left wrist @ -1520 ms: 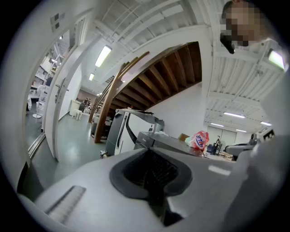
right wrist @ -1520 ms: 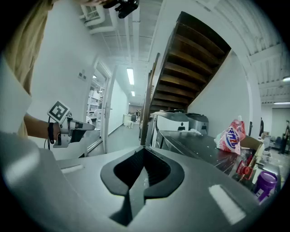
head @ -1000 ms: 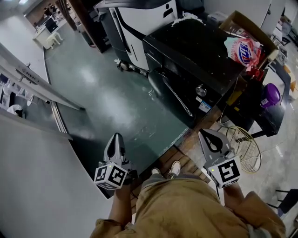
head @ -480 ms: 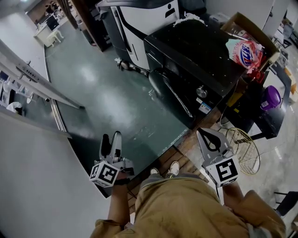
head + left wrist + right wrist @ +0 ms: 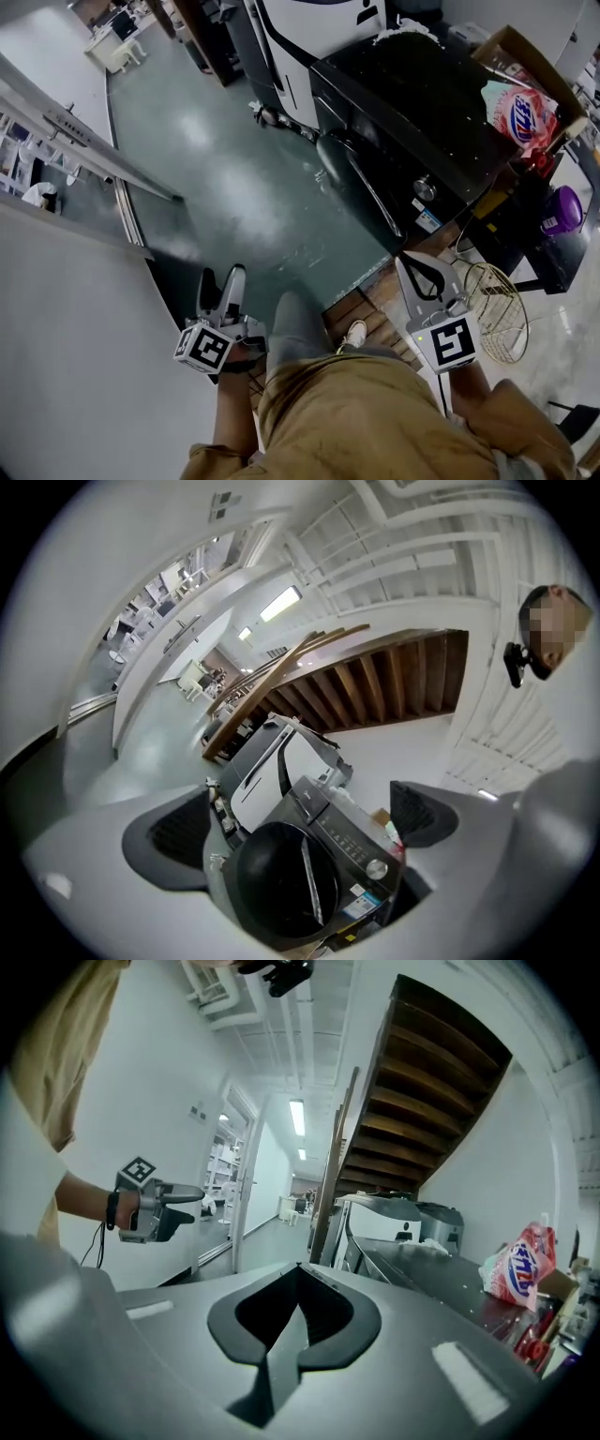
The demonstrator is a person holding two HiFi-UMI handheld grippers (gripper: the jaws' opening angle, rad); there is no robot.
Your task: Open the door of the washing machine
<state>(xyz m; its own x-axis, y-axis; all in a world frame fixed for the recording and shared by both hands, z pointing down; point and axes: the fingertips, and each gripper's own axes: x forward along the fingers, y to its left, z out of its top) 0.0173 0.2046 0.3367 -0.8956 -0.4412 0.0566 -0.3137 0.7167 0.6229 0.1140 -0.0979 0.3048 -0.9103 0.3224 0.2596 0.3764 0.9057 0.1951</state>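
We hold the left gripper (image 5: pixel 223 277) level, its jaws opening and already spread wide, with nothing between them and nothing touching the pads. The left gripper view frames the black washing machine (image 5: pixel 323 855) in the gap between the jaws, but it stands well beyond them. The right gripper (image 5: pixel 407 262) has its jaws pressed together tip to tip and holds nothing; its own view shows the two fingers meeting in a closed point. From the head view, both grippers hang close to our body, well apart from the machine, with green floor (image 5: pixel 234 187) and a strip of wooden boards (image 5: pixel 375 291) in between. The round dark door (image 5: pixel 349 173) sits on the machine's front and looks shut against it, its long bar handle (image 5: pixel 375 202) running across it. Only the left gripper view shows the door face-on, together with the control panel and silver knob (image 5: pixel 377 868) beside it. The right gripper view does not show the door at all; instead it catches the machine's flat top, the pink detergent bag (image 5: pixel 520 1274) past it, and the left gripper from the side. The head view alone shows the wire basket (image 5: pixel 497 314) on the floor near the right gripper and the purple bottle (image 5: pixel 562 211) behind the machine.
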